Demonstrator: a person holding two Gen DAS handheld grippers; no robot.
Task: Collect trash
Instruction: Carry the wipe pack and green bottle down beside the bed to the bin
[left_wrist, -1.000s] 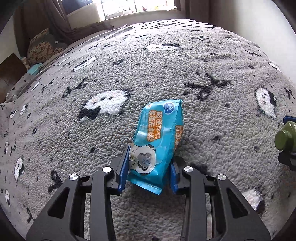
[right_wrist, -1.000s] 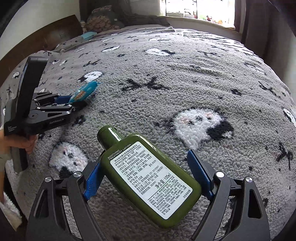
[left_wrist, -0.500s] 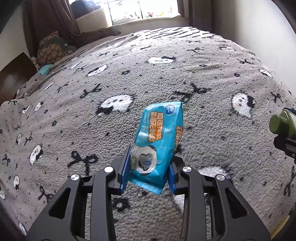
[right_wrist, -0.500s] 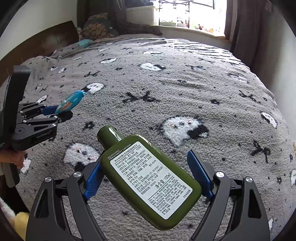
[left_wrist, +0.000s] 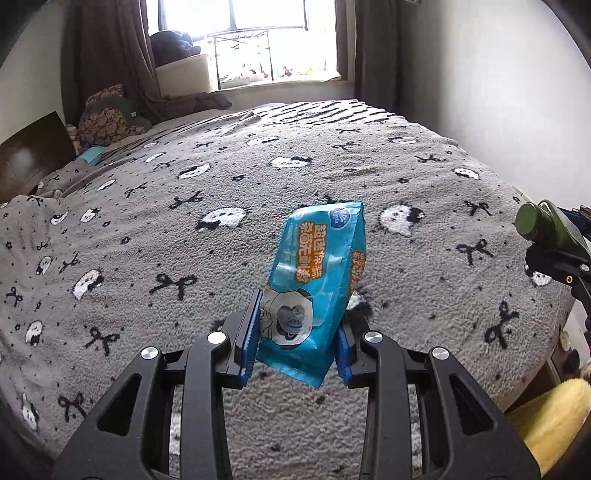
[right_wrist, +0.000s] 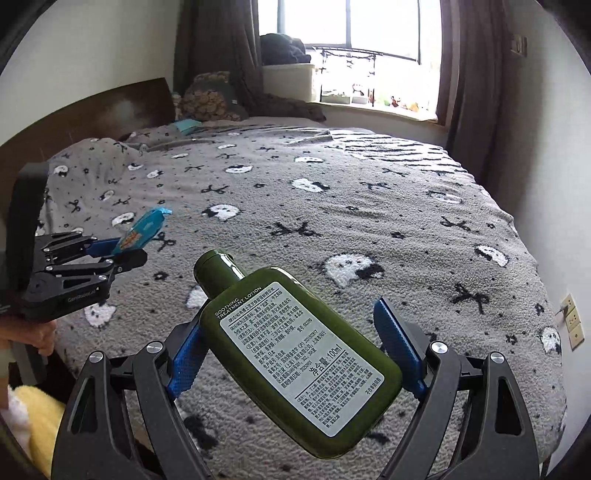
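Observation:
My left gripper (left_wrist: 297, 343) is shut on a blue wet-wipe packet (left_wrist: 317, 284) and holds it upright, well above the bed. My right gripper (right_wrist: 295, 343) is shut on a dark green lotion bottle (right_wrist: 295, 354) with a white label, lying tilted across the jaws with its cap pointing up-left. In the right wrist view the left gripper (right_wrist: 129, 251) and the packet (right_wrist: 144, 230) show at the left. In the left wrist view the bottle's cap (left_wrist: 535, 223) shows at the right edge.
A bed with a grey fleece blanket (left_wrist: 258, 192) patterned with bows and white figures fills both views. Pillows (left_wrist: 107, 122) and a dark headboard (right_wrist: 110, 114) lie at the far left. A window (right_wrist: 354, 48) with brown curtains is behind. Something yellow (left_wrist: 554, 417) lies beside the bed.
Both grippers have risen and drawn back from the blanket, each with its object still held. More of the room and window shows now.

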